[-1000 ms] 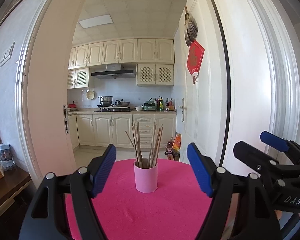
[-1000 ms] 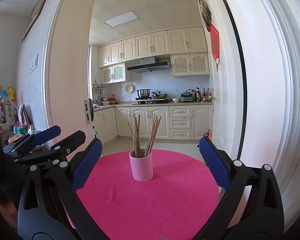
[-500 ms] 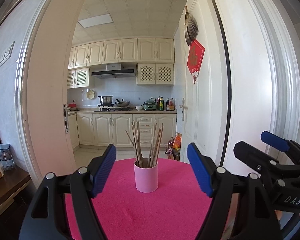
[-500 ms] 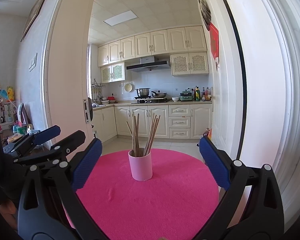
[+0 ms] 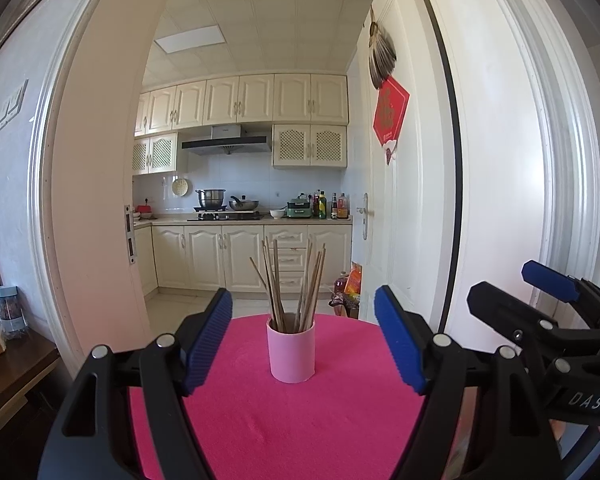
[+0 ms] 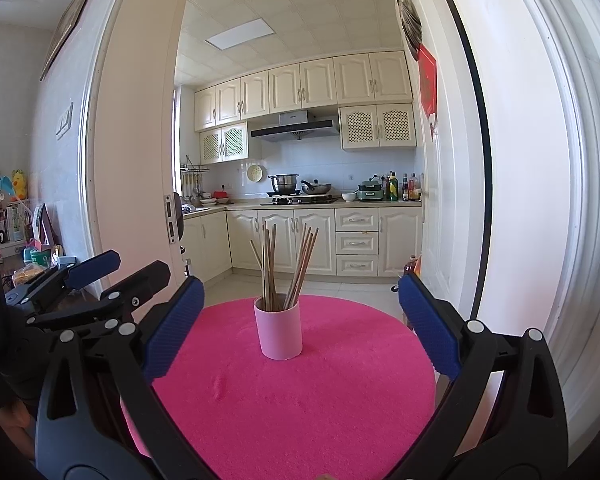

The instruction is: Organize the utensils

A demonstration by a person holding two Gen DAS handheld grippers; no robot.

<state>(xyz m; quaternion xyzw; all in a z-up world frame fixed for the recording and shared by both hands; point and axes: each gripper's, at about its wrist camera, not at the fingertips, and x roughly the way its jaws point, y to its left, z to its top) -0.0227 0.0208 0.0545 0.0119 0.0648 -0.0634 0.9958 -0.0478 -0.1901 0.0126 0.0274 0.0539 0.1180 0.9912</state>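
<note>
Chopsticks [image 5: 291, 280] stand unmoved in the pink cup [image 5: 291, 350] mid-counter [image 5: 300, 420]; both left gripper [image 5: 303, 338] and right gripper [image 6: 300, 330] keep fingers spread, empty, short of it.

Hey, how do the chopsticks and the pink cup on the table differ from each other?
The chopsticks are thin, brown and long; the pink cup is squat, wide and smooth. The chopsticks lean and fan outward at angles, while the pink cup stands upright on the pink tablecloth. The chopsticks rise well above the cup's rim. Both are at the table's middle, untouched by either gripper.
</note>
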